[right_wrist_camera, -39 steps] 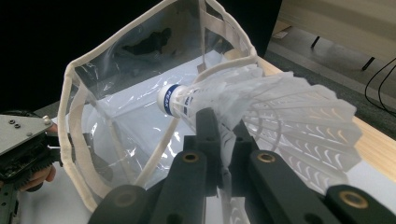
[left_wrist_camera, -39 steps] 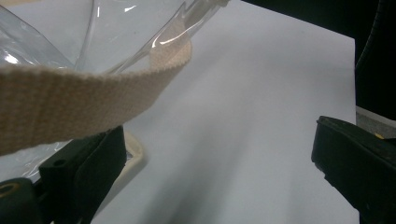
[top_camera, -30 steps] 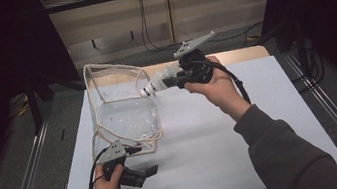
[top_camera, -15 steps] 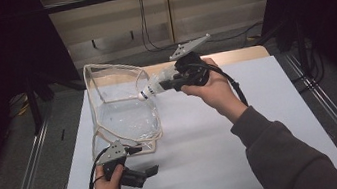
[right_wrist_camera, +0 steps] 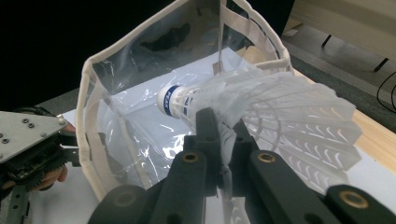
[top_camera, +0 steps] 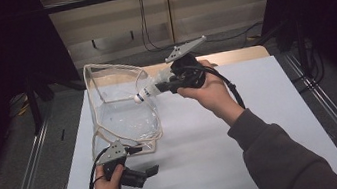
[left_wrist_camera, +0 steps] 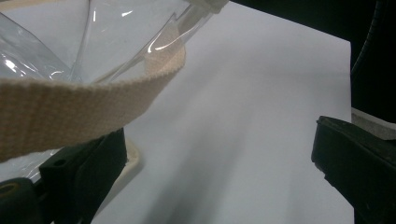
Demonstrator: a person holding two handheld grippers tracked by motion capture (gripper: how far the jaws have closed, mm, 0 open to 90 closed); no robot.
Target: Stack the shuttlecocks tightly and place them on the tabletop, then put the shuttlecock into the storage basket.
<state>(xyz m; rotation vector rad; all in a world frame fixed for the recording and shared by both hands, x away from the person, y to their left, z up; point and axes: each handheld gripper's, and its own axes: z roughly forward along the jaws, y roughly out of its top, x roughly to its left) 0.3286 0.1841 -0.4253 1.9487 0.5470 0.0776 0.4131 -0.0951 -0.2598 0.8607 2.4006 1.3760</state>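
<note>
The right gripper (top_camera: 163,86) has its fingers clenched on the feather skirt of a white shuttlecock (right_wrist_camera: 261,112), cork aimed into the mouth of the clear bag (top_camera: 120,106) standing on the white worktop (top_camera: 262,126). The left gripper (top_camera: 142,171) rests low beside the bag's cloth-trimmed rim (left_wrist_camera: 70,109), fingers spread wide and grasping nothing.

The high view looks forward and down on the whole desk (top_camera: 262,126); the 2 tool views sit close, sharing the clear bag (right_wrist_camera: 121,116).
</note>
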